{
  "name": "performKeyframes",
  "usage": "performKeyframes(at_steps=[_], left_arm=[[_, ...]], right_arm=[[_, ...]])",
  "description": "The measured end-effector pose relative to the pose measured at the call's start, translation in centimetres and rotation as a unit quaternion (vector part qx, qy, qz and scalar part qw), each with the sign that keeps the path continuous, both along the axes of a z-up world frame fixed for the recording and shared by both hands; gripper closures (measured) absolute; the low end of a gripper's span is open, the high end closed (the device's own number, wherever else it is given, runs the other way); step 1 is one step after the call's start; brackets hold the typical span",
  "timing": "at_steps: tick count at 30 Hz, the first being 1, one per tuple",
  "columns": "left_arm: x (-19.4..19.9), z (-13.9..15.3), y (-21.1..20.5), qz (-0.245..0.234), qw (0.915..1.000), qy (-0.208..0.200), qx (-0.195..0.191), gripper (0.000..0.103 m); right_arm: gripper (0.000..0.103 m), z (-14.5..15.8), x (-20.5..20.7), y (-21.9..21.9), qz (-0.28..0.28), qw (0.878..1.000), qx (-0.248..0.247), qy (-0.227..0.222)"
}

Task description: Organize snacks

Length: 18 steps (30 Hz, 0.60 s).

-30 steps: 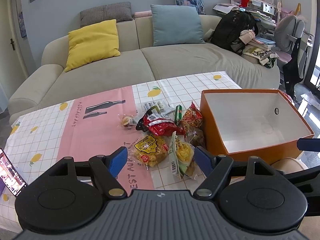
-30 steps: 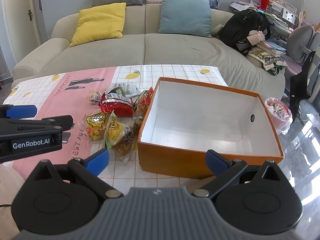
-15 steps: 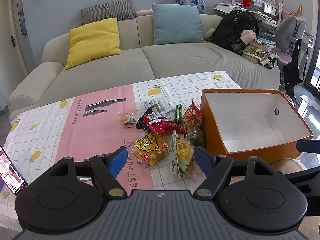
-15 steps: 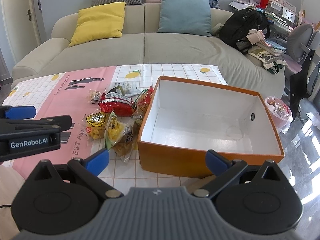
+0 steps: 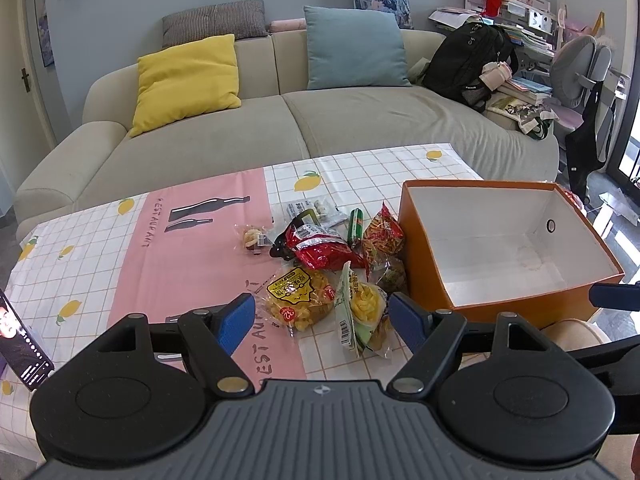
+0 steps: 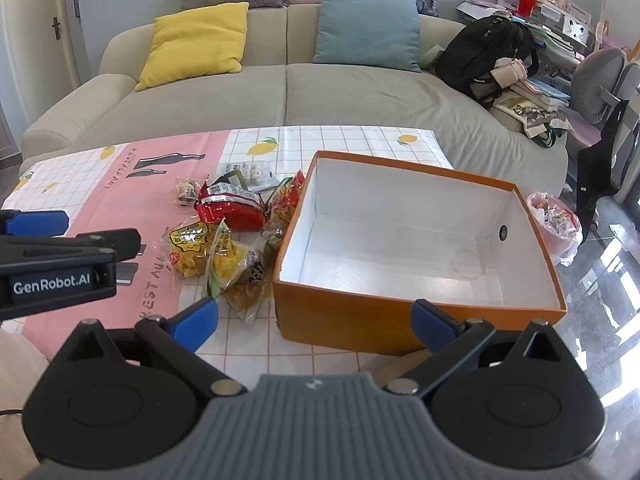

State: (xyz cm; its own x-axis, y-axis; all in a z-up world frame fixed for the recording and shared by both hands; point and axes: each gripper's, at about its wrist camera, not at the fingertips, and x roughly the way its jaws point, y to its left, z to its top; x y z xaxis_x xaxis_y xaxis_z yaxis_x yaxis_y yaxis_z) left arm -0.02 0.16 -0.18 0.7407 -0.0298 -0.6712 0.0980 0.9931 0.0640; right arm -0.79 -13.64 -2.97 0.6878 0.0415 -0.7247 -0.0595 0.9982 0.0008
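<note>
Several snack packets lie in a pile on the table left of an empty orange box (image 5: 516, 308) (image 6: 400, 320): a yellow bag (image 5: 298, 298) (image 6: 187, 246), a green-edged bag (image 5: 360, 308) (image 6: 224, 260), a red bag (image 5: 320, 246) (image 6: 232, 212) and an orange-red bag (image 5: 382, 234) (image 6: 286, 200). My left gripper (image 5: 322, 322) is open and empty, hovering just in front of the yellow and green-edged bags. My right gripper (image 6: 314, 320) is open and empty in front of the box's near wall. The left gripper's side also shows in the right wrist view (image 6: 60, 264).
The table has a pink and white lemon cloth (image 5: 188, 264). A phone (image 5: 22, 352) lies at its left edge. A beige sofa (image 5: 280, 120) with cushions and a black backpack (image 5: 468, 60) stands behind. A pink bag (image 6: 554, 220) sits on the floor right of the box.
The left gripper has risen and pulled back a little, so the snacks sit slightly farther off. The right gripper has barely moved. Both stay open.
</note>
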Motion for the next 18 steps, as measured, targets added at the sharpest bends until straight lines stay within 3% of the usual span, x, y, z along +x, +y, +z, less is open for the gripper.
performKeyframes(at_steps=[18], left_arm=[[-0.11, -0.04, -0.04, 0.001, 1.0, 0.002, -0.002, 0.014]], right_arm=[[0.003, -0.28, 0.17, 0.15, -0.004, 1.0, -0.007, 0.006]])
